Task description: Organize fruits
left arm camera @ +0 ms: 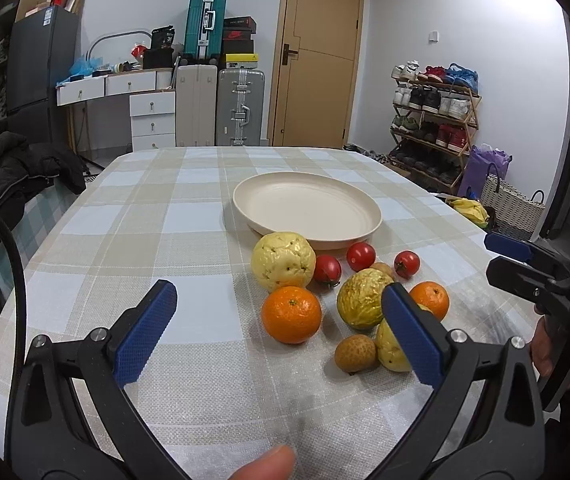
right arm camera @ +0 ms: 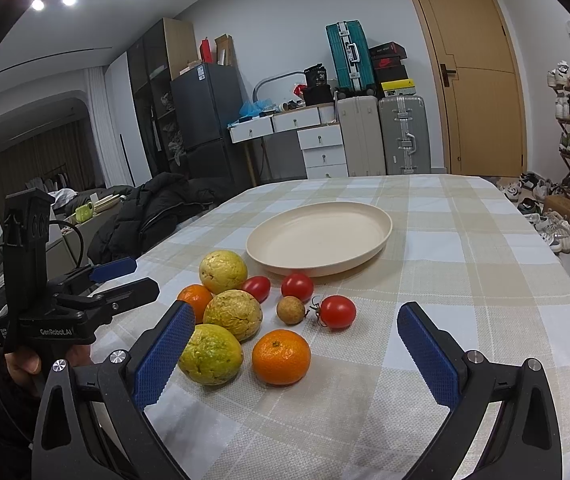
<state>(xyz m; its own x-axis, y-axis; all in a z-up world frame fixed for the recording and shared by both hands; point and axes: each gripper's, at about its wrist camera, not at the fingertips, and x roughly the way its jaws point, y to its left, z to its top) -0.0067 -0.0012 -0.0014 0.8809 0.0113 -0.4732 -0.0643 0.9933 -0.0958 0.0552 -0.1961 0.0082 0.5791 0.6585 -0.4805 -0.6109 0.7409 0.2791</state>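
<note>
- Both grippers hang above the near edge of the table with jaws spread wide and nothing between them: the left gripper (left arm camera: 279, 328) over the left side of the fruit, the right gripper (right arm camera: 297, 354) over the right side.
- Fruits lie loose in a tight cluster on the checked tablecloth (left arm camera: 165, 216), near the table's middle, just in front of the plate.
- Nearest the right gripper sits an orange (right arm camera: 281, 356), with a yellow-green passion fruit (right arm camera: 211, 354) just beside it; another orange (left arm camera: 291, 314) lies nearest the left.
- Three cherry tomatoes (right arm camera: 337, 311) and a small brown longan (right arm camera: 291, 310) sit toward the plate, close together, so a careless reach could send them rolling.
- Beyond them the cream plate (right arm camera: 381, 220) holds nothing yet; I judge it the place meant for the fruit.
- Spread jaws suggest a first pick is being lined up.
</note>
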